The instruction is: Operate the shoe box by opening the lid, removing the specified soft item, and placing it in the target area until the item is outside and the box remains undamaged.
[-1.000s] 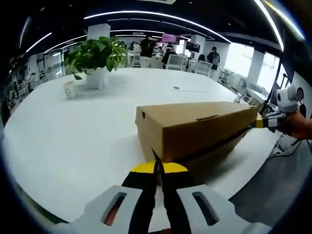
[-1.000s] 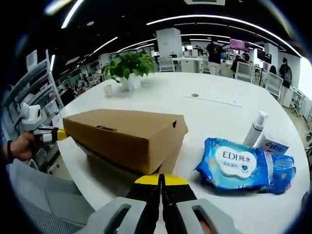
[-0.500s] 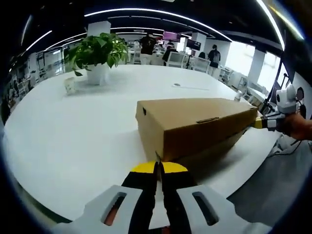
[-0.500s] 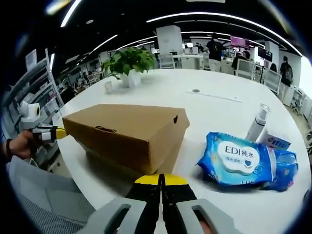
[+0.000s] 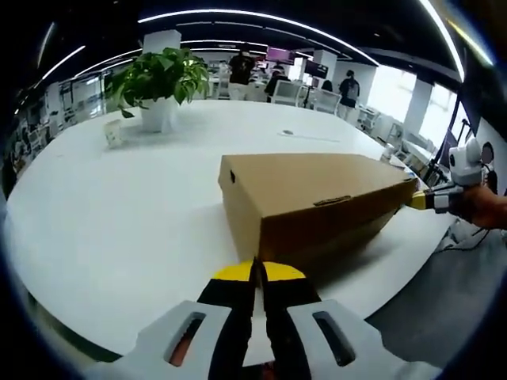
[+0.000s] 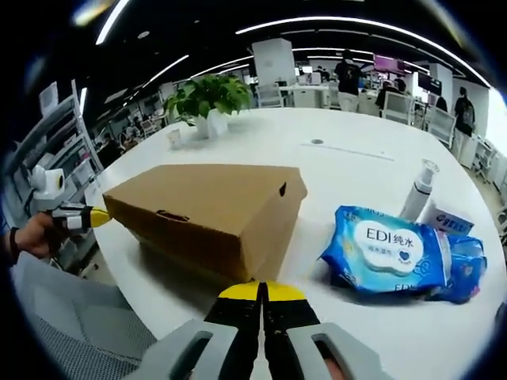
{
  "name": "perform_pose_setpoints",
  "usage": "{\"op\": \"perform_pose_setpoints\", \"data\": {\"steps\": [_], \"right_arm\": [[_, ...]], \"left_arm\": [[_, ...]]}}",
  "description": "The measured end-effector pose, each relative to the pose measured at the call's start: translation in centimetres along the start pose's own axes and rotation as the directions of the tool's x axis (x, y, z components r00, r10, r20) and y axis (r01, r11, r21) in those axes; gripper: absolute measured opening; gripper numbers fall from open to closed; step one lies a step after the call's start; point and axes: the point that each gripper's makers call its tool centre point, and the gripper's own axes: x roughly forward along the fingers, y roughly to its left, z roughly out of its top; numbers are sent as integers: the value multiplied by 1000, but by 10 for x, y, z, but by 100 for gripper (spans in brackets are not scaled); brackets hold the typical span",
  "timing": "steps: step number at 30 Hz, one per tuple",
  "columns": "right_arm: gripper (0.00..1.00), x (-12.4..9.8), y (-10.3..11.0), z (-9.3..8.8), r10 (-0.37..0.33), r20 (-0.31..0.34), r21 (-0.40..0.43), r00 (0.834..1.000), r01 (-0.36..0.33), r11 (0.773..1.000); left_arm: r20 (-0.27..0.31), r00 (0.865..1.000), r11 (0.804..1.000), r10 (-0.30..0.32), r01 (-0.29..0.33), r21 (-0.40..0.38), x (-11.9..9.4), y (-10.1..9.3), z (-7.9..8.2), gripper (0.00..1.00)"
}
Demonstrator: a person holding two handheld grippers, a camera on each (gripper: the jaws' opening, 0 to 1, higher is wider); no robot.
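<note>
A white surface [image 5: 119, 206] spans both views. The brown shoe box [image 5: 313, 202] sits mid-frame, its lid barely lifted; opening has just begun and nothing is removed. A blue wipes pack [image 6: 396, 257] lies at right. The left gripper [image 5: 255, 277] and the right gripper [image 6: 261, 294] each pinch a lid corner.
</note>
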Motion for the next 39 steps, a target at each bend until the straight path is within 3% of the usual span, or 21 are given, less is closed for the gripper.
{"op": "perform_pose_setpoints", "data": {"steps": [6, 12, 17, 20, 24, 29, 32, 39], "right_arm": [[0, -6, -6, 7, -12, 23, 15, 1000, 11, 1000], [0, -13, -11, 24, -29, 95, 52, 995, 24, 998], [0, -15, -8, 36, -17, 148, 71, 989, 6, 997], [6, -13, -6, 40, -8, 164, 89, 986, -7, 996], [12, -9, 1, 38, 20, 164, 105, 986, -37, 994], [26, -1, 10, 27, 56, 135, 164, 989, -78, 983], [25, 3, 10, 23, 49, 122, 158, 991, -68, 985], [19, 9, 14, 19, 65, 100, 150, 993, -80, 985]], "left_arm": [[4, 1000, 1000, 10, -10, -11, -3, 4, -1, 0], [57, 998, 997, 35, -31, -71, -11, 12, 13, 2], [104, 993, 989, 52, -37, -142, -16, 19, 24, 8], [121, 991, 984, 55, -33, -177, -17, 21, 29, 13], [137, 990, 967, -17, 51, -249, -11, 10, 30, 18], [89, 994, 967, -56, 76, -243, 4, 0, 19, 23], [46, 997, 971, -67, 75, -226, 9, -3, 12, 20], [26, 996, 972, -90, 94, -214, 14, -4, 12, 18]]}}
